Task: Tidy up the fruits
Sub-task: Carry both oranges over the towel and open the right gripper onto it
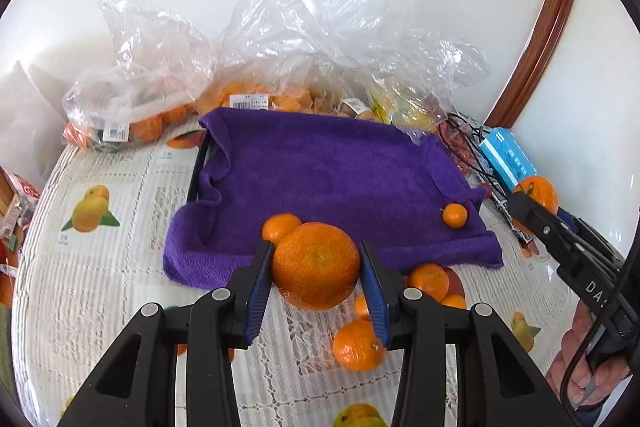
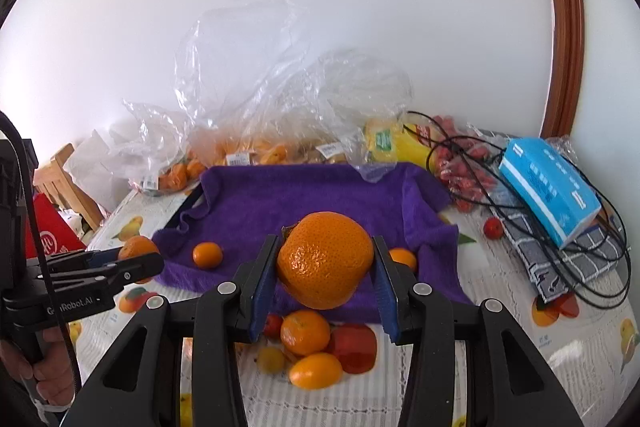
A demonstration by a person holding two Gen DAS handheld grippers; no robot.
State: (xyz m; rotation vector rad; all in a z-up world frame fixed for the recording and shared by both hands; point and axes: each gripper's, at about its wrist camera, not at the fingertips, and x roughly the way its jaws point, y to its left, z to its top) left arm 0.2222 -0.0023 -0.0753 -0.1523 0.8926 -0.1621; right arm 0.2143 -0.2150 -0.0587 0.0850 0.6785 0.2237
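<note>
The left gripper (image 1: 316, 267) was closed on a large orange (image 1: 316, 265), held clear of the table above the near edge of the purple towel (image 1: 320, 171). The right gripper (image 2: 324, 263) was likewise clamped on a second large orange (image 2: 325, 259), also raised over the towel's near edge.

The towel was draped over a dark tray (image 1: 199, 167) whose rim showed only at the left side. Two small mandarins lay on the towel: one mandarin (image 1: 455, 215) near its right near corner and another small mandarin (image 2: 207, 255) toward its left near part.

Loose fruit (image 2: 306, 331) lay on the fruit-print tablecloth (image 1: 100, 267) just near of the towel, among it a round orange and an oval kumquat-like piece (image 2: 316, 370).

At the far side, clear plastic bags (image 1: 304, 27) holding more oranges rested against the wall. To the right, a blue tissue pack (image 2: 550, 183) sat on a checked cloth (image 2: 560, 259), with black cables (image 2: 600, 267) looped over it.
</note>
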